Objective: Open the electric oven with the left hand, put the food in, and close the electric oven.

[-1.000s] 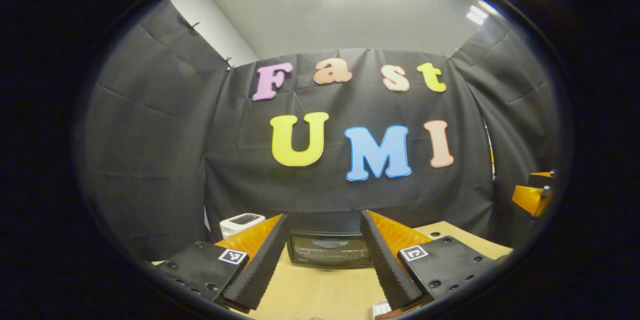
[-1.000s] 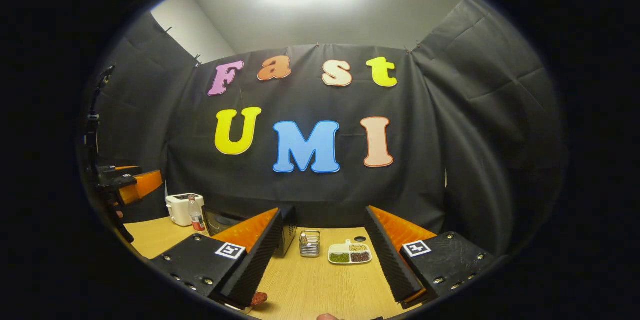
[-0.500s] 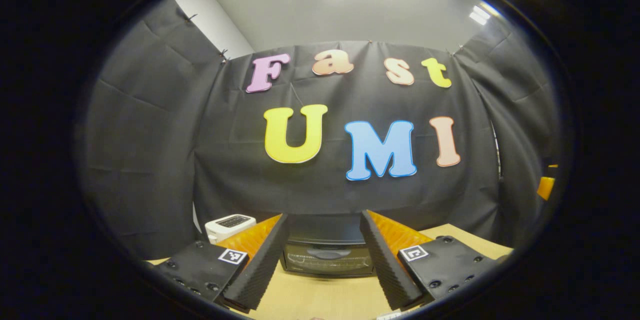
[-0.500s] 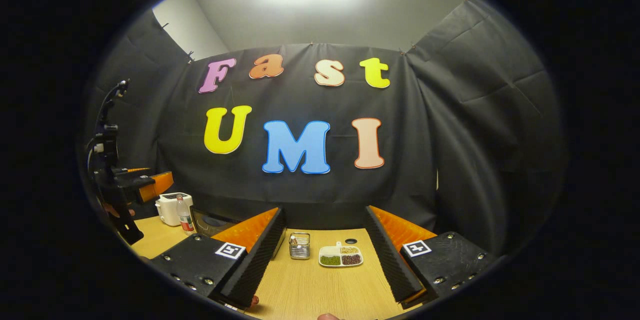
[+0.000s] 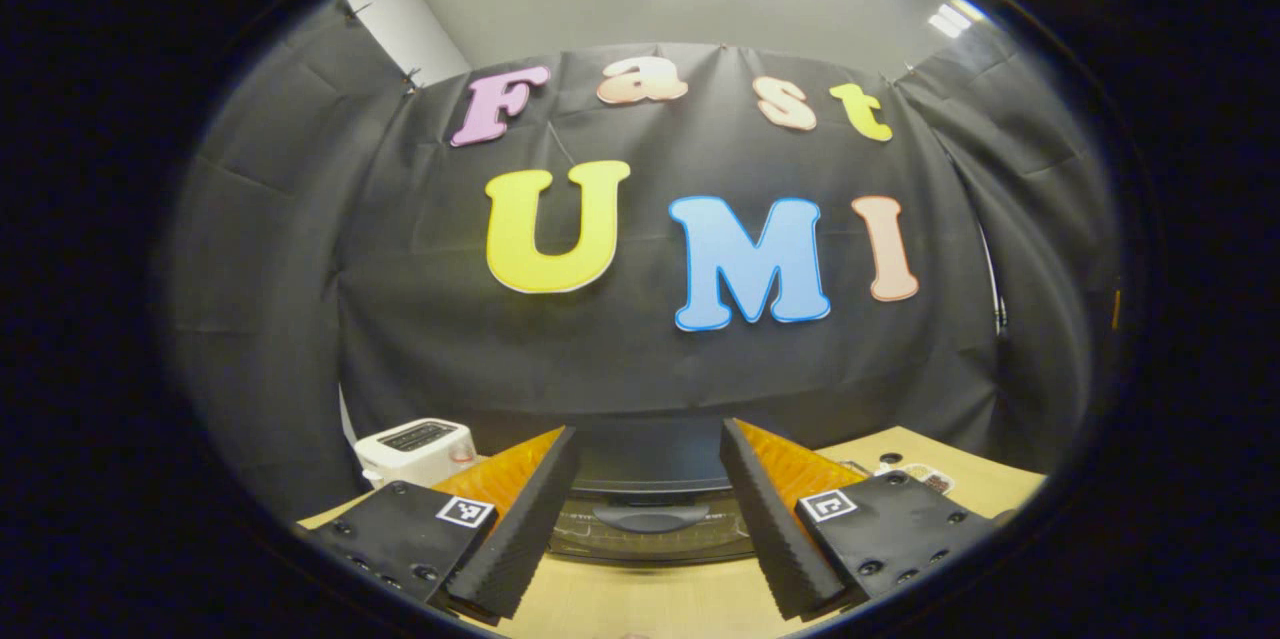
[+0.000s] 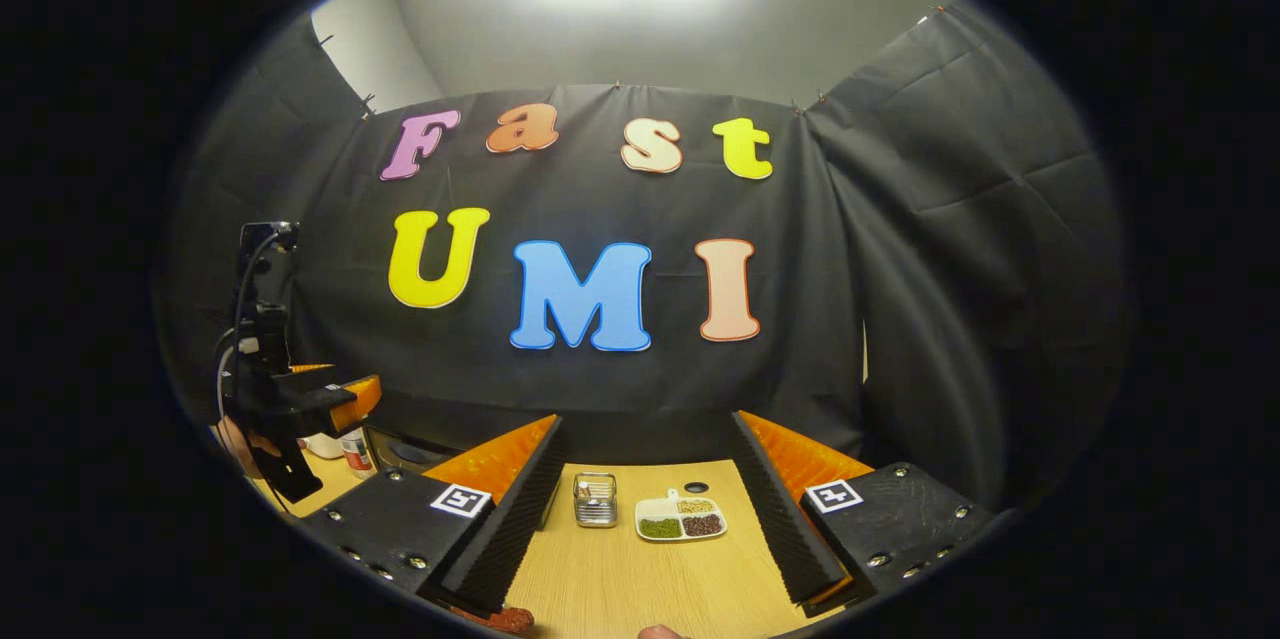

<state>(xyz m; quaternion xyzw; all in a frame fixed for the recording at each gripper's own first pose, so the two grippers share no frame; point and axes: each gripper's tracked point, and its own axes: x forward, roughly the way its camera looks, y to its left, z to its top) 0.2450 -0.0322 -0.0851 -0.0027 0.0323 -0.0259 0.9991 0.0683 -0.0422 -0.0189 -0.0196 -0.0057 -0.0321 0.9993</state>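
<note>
Wooden table (image 6: 640, 579) – 1 oven (image 5: 650, 519), 1 toaster (image 5: 415, 449), 1 divided dish (image 6: 680, 519) – both grippers' fingers spread wide, empty.

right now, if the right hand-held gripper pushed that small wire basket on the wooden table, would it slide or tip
Probably slide: the small wire mesh basket looks boxy and squat on the smooth wooden table. It seems light, being open mesh, so a high push might tip it. It would likely feel stiff. Its contents are too small to judge.

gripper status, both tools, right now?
Left tool: open, holding nothing, lined up with the oven door handle.
Right tool: open, holding nothing, above the table.
</note>
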